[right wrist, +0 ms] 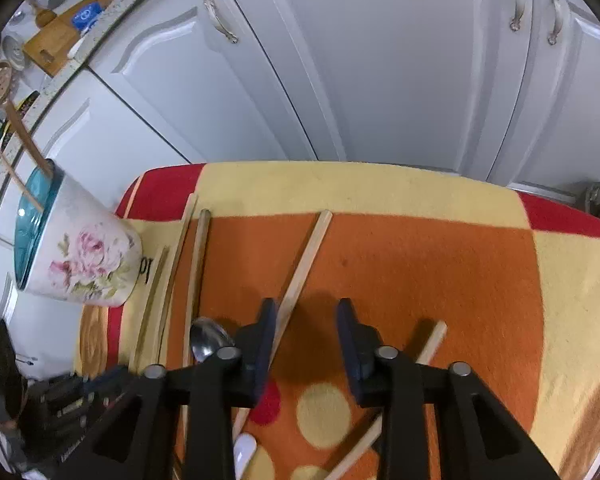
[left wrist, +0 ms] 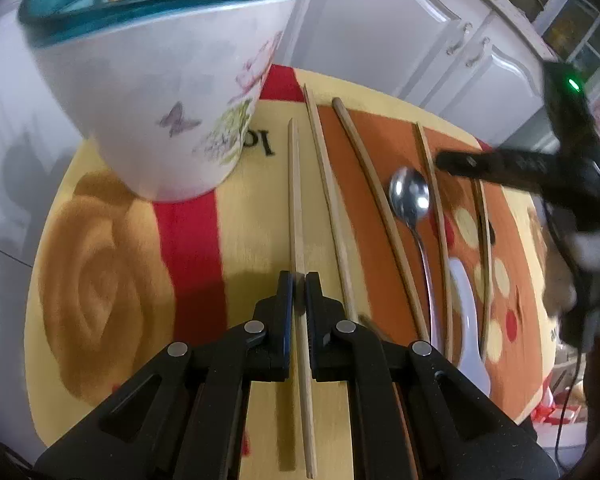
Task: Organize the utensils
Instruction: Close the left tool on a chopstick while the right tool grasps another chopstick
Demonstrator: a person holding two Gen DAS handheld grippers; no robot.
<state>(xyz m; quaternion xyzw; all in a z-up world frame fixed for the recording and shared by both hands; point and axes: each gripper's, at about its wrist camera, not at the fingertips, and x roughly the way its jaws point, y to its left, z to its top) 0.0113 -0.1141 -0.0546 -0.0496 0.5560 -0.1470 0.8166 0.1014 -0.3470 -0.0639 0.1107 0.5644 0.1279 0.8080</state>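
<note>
My left gripper (left wrist: 299,282) is shut on a pale wooden chopstick (left wrist: 296,200) that lies lengthwise on the cloth, just right of the utensil holder. The holder (left wrist: 148,80) is a white floral pot with a teal inside (right wrist: 80,264), and wooden sticks stand in it. My right gripper (right wrist: 306,320) is open over the orange patch; another chopstick (right wrist: 312,248) runs beside its left finger, with nothing pressed between the pads. The same gripper shows from the side (left wrist: 452,162) above a metal spoon (left wrist: 410,196). Several more chopsticks and a white plastic spoon (left wrist: 466,312) lie alongside.
The utensils lie on a small table covered by a yellow, orange and red cloth (right wrist: 380,188). White cabinet doors (right wrist: 380,60) stand close behind its far edge. A counter with a wooden board (right wrist: 56,40) is at the upper left. A cable hangs by the gloved hand (left wrist: 592,256).
</note>
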